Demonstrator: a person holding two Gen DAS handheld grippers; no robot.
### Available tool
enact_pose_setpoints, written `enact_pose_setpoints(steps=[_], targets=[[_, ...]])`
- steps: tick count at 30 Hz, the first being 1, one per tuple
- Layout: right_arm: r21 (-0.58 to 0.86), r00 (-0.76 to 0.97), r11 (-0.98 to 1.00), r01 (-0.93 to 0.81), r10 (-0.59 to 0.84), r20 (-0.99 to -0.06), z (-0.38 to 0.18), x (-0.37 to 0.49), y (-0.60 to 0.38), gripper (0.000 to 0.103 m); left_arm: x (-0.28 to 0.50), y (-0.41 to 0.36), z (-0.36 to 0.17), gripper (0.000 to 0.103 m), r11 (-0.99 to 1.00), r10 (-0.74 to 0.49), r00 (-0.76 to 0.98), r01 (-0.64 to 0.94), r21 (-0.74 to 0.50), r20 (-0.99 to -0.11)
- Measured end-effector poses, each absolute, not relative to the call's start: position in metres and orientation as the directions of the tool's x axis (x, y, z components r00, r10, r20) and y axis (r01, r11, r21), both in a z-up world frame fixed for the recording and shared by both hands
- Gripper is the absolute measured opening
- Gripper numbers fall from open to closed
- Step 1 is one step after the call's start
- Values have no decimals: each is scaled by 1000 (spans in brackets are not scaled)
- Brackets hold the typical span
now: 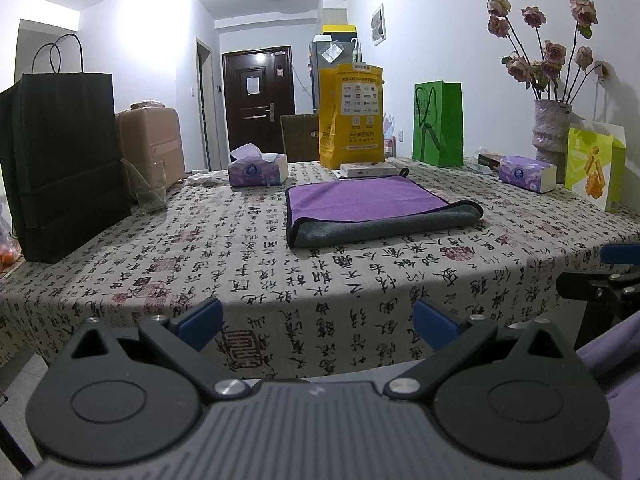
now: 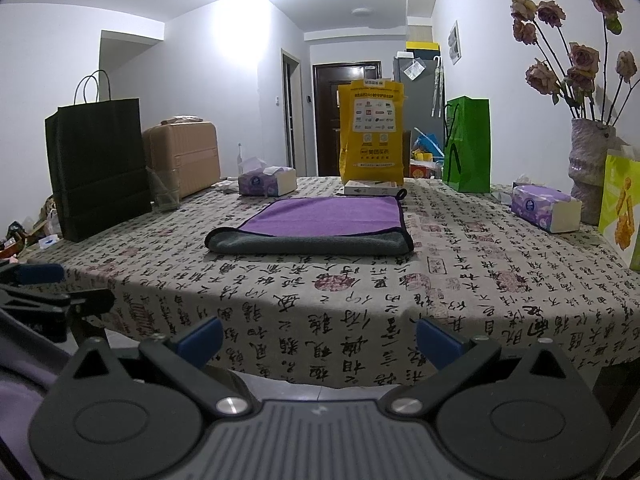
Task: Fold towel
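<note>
A purple towel point(image 1: 366, 202) with a grey underside lies folded on the table, its grey fold facing me. It also shows in the right wrist view point(image 2: 324, 220). My left gripper point(image 1: 318, 320) is open and empty, held off the table's front edge, well short of the towel. My right gripper point(image 2: 320, 340) is open and empty too, also in front of the table edge. The right gripper shows at the right edge of the left wrist view point(image 1: 600, 280). The left gripper shows at the left edge of the right wrist view point(image 2: 36, 292).
The table has a calligraphy-print cloth point(image 1: 240, 264). A black paper bag point(image 1: 60, 160) and a glass point(image 1: 148, 184) stand left. Tissue packs point(image 1: 258, 168) point(image 2: 546, 206), a yellow bag point(image 2: 370, 132), a green bag point(image 2: 468, 144), a flower vase point(image 2: 588, 168) and a white box point(image 2: 374, 188) line the back and right.
</note>
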State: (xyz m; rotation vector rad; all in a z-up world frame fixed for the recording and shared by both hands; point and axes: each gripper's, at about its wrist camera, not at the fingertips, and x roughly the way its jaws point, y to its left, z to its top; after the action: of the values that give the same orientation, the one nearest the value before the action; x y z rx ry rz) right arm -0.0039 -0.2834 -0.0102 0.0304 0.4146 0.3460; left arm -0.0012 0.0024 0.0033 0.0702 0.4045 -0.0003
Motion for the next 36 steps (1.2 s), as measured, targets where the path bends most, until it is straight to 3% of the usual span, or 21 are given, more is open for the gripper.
enact_pose_setpoints(steps=[19, 36], targets=[[85, 875, 953, -291, 301, -380, -6, 17, -285, 103, 22, 8, 3, 103, 998, 27, 915, 0, 66, -402], [53, 909, 975, -218, 222, -353, 3, 103, -293, 103, 109, 30, 8, 103, 997, 77, 898, -67, 38, -434]])
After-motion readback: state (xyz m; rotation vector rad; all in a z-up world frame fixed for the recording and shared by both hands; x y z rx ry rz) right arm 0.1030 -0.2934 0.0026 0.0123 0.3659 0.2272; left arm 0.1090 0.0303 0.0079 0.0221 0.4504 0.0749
